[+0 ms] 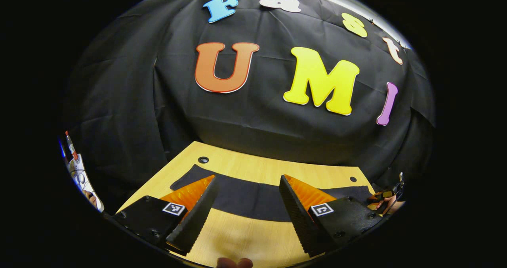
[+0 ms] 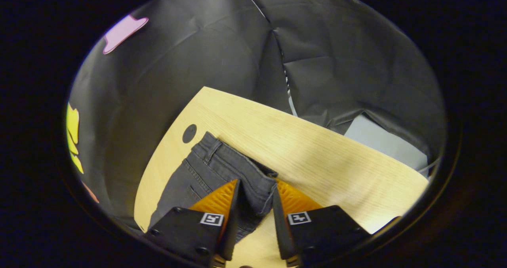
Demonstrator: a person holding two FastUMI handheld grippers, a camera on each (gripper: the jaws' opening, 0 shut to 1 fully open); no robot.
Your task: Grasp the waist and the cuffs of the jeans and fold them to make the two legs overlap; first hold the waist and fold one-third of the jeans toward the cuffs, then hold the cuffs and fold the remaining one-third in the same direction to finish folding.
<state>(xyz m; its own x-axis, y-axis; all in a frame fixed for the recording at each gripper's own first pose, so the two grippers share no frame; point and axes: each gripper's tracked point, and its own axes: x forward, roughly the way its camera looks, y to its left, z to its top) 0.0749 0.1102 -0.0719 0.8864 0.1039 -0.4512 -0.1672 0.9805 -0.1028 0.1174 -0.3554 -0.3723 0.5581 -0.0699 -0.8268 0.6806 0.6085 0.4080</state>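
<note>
Dark grey jeans [image 2: 206, 169] (pale stitching) on a light wood-grain table [image 2: 317, 149]

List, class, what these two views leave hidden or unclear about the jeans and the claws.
- Left gripper view: the open left claw hangs above the table; its fingers cover parts of the jeans.
- Right gripper view: the right claw straddles the waist; whether both fingers press the denim is unclear.
- Right gripper view: the legs and cuffs are cut off by the lower left edge.

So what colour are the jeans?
Dark grey, almost black. The jeans show best in the right gripper view, lying on the table.
</note>
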